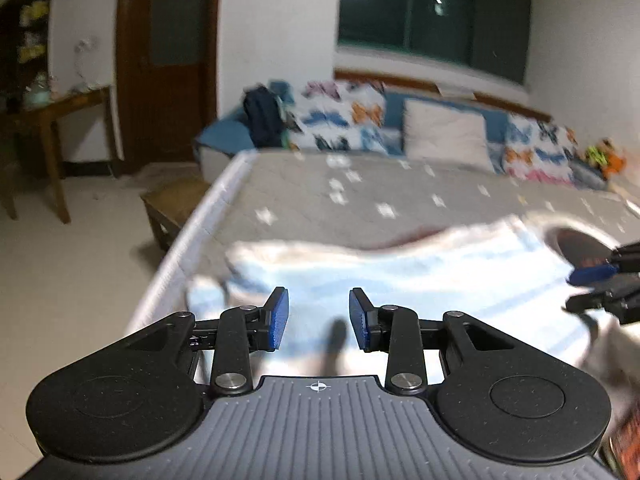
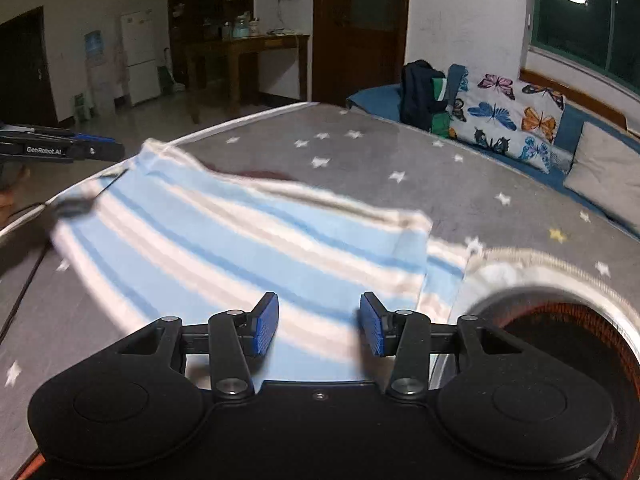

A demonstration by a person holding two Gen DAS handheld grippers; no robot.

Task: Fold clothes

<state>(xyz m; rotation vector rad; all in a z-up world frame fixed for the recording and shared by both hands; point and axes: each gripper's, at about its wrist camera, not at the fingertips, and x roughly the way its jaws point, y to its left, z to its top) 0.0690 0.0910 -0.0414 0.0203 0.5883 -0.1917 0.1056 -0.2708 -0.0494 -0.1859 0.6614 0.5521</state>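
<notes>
Two claws, left claw [image 1: 318, 320] and right claw [image 2: 319, 324], hover part-open and empty over a striped garment [image 2: 248, 240] spread flat on the bed [image 2: 440, 176], apparently ready for folding.

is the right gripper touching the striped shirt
Cannot tell. In the right wrist view the right gripper stands open over the striped shirt, but blur hides any contact or gap.

Dim indoor lighting from a ceiling lamp mirrored in the dark window [image 2: 576, 20], motion blur smearing the striped cloth [image 2: 248, 240] and bed [image 1: 400, 200], fisheye bending at the edges.
</notes>
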